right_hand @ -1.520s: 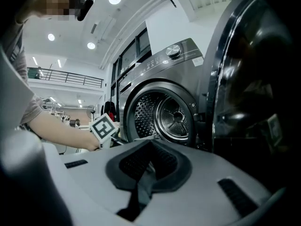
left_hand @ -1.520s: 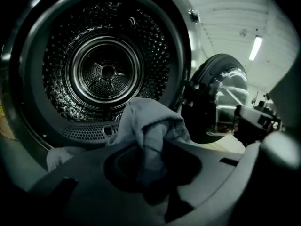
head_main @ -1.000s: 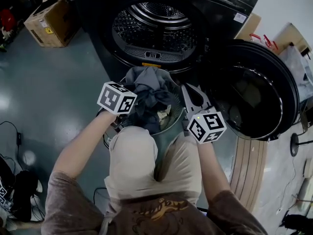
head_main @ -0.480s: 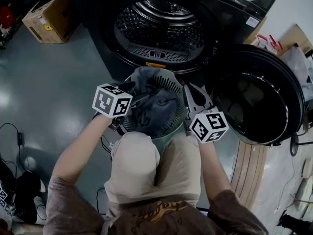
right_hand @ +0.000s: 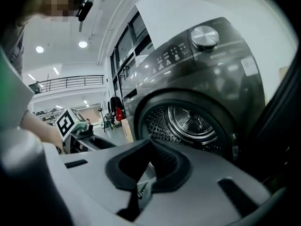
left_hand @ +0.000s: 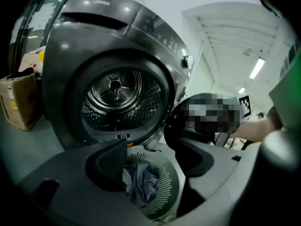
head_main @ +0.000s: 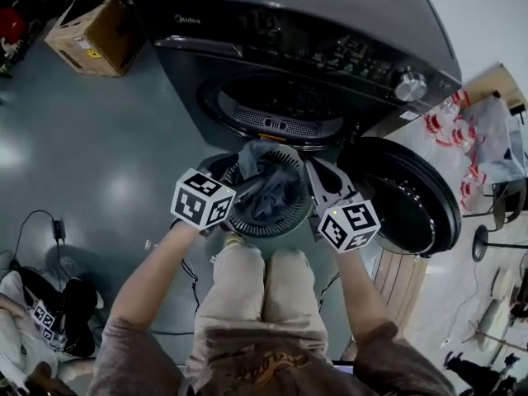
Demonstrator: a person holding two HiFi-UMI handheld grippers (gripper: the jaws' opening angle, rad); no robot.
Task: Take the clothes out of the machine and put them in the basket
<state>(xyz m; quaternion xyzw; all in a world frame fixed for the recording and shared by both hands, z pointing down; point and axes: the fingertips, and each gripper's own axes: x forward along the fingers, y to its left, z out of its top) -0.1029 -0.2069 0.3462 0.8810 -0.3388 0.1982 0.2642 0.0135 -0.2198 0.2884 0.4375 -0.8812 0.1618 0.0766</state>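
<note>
We hold both grippers over the basket (head_main: 289, 219) because the clothes (head_main: 268, 190) lie heaped inside it, below the machine (head_main: 280, 110), whose drum looks empty. The left gripper (left_hand: 150, 149) has just been opening its jaws, which now stand spread with nothing between them. The right gripper (right_hand: 149, 147) has its tips pressed together, also empty.

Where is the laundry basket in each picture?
Head view: the basket is in the middle, just below the machine's round opening.
Left gripper view: it is at the bottom middle, seen between the open jaws, with clothes inside.
Right gripper view: only a sliver shows, likely its rim, low in the middle.
Shared landmark: the round opening, above the basket in every view.
</note>
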